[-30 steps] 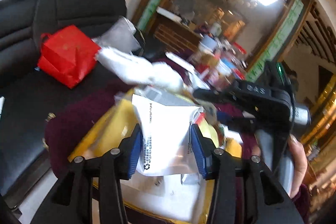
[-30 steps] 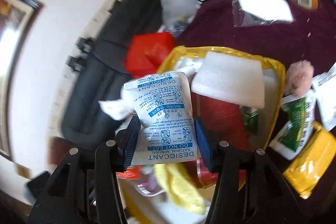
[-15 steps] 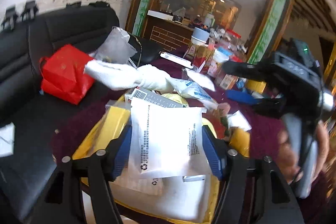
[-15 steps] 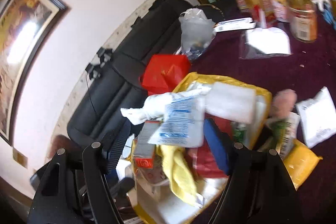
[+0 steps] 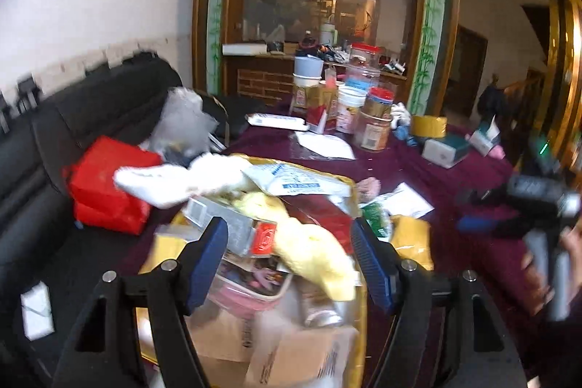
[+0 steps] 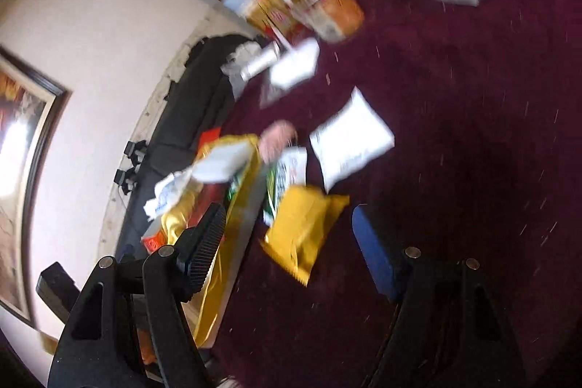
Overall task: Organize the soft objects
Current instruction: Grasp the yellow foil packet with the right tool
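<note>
A yellow box (image 5: 358,344) on the dark red tablecloth is piled with soft things: a yellow cloth (image 5: 309,246), a white rolled cloth (image 5: 174,180), a desiccant packet (image 5: 291,180) and a white pouch (image 5: 291,351). My left gripper (image 5: 289,264) is open and empty above the box. My right gripper (image 6: 287,242) is open and empty, above a yellow packet (image 6: 302,228) lying beside the box (image 6: 232,206). A white packet (image 6: 349,140), a green-and-white packet (image 6: 287,173) and a pink puff (image 6: 276,137) lie past it. The right gripper also shows in the left wrist view (image 5: 483,224).
A black sofa (image 5: 54,140) with a red bag (image 5: 105,188) and a clear plastic bag (image 5: 185,119) stands left of the table. Jars, cartons and tins (image 5: 349,111) crowd the far table side, with a yellow tape roll (image 5: 429,126) and a teal box (image 5: 443,148).
Both grippers opened. The left let go of the white pouch, the right of the desiccant packet; both now lie in the box. The right gripper swung right, over the table.
</note>
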Motion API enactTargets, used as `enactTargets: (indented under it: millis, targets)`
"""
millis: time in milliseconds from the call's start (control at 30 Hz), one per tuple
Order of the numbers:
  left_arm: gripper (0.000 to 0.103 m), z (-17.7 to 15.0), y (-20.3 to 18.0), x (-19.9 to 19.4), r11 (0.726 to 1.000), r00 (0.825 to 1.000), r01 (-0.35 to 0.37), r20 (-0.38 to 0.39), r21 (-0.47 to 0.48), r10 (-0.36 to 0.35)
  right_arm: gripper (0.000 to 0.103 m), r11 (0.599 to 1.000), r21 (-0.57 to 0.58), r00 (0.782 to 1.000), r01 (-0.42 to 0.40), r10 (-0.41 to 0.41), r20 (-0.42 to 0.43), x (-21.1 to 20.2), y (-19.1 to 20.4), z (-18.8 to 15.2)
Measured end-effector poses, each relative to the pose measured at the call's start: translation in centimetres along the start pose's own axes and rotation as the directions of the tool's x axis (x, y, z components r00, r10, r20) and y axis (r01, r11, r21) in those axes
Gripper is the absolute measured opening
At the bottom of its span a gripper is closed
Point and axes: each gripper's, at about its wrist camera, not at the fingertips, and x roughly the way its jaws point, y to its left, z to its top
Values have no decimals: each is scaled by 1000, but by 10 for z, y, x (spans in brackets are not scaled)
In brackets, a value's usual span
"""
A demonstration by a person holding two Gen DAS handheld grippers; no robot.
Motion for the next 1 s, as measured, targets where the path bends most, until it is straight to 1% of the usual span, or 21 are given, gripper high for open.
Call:
enactTargets:
  millis: [33,100,133,200,267,300,333,367,433,467,500,533,567,633,667,700,733,833,900,967,1000]
  targets:
    - [70,1,4,0,999,1000,24,-8,-32,-25,74,1000,30,999,9,-8,-33,8,-3,-2]
    - [70,1,11,-2,996,999,44,-12,-84,-45,74,997,47,996,62,-59,-70,24,-1,-6]
    - [70,1,16,-3,994,999,37,-8,-101,-38,74,994,40,990,104,-100,-95,35,4,-8]
    - [70,1,22,-6,992,1000,18,1,-125,-18,74,989,14,981,148,-145,-130,49,14,-13]
    - [71,0,28,-5,989,1000,13,-4,-148,-13,74,972,-37,961,231,-234,-145,68,28,-19]
    - [71,-1,29,-5,988,1000,13,-9,-154,-15,74,956,-68,947,287,-294,-131,76,36,-22]
    - [71,-2,30,-5,987,1000,12,-16,-158,-14,74,942,-92,938,323,-331,-101,80,41,-23]
    - [71,-3,31,-5,988,1000,12,-20,-157,-16,74,921,-119,923,370,-380,-67,86,47,-24]
    - [71,-4,30,-5,988,1000,16,-23,-152,-19,74,886,-167,897,433,-442,-16,94,53,-24]
    - [71,-5,29,-5,989,1000,16,-24,-150,-20,72,856,-220,878,467,-478,4,99,58,-27]
    - [71,-5,28,-6,989,999,19,-26,-147,-24,69,818,-287,856,499,-517,15,105,64,-31]
    - [71,-6,26,-6,989,999,27,-30,-144,-32,64,777,-344,833,528,-552,30,108,69,-36]
    - [71,-6,25,-6,989,999,35,-33,-140,-40,61,753,-373,822,542,-568,46,107,70,-38]
    - [71,-7,21,-7,991,998,44,-37,-129,-50,56,748,-395,826,534,-561,54,101,64,-39]
    - [71,-7,17,-8,992,998,48,-42,-118,-54,56,742,-404,824,535,-564,55,96,61,-37]
    - [71,-8,14,-8,993,997,52,-46,-108,-57,56,733,-403,814,548,-578,56,92,56,-34]
    - [71,-9,11,-9,993,997,56,-48,-101,-61,50,735,-396,813,550,-579,55,89,50,-31]
    - [71,-11,3,-11,993,995,80,-55,-86,-85,48,791,-380,858,480,-514,16,73,34,-22]
    - [71,-12,-7,-10,993,992,98,-72,-65,-102,48,806,-381,872,453,-489,4,67,31,-21]
    - [71,-14,-19,-7,992,988,125,-89,-30,-127,49,810,-381,879,447,-476,20,58,33,-25]
    - [71,-15,-24,-4,991,986,134,-100,-20,-135,49,799,-377,869,469,-492,39,53,35,-29]
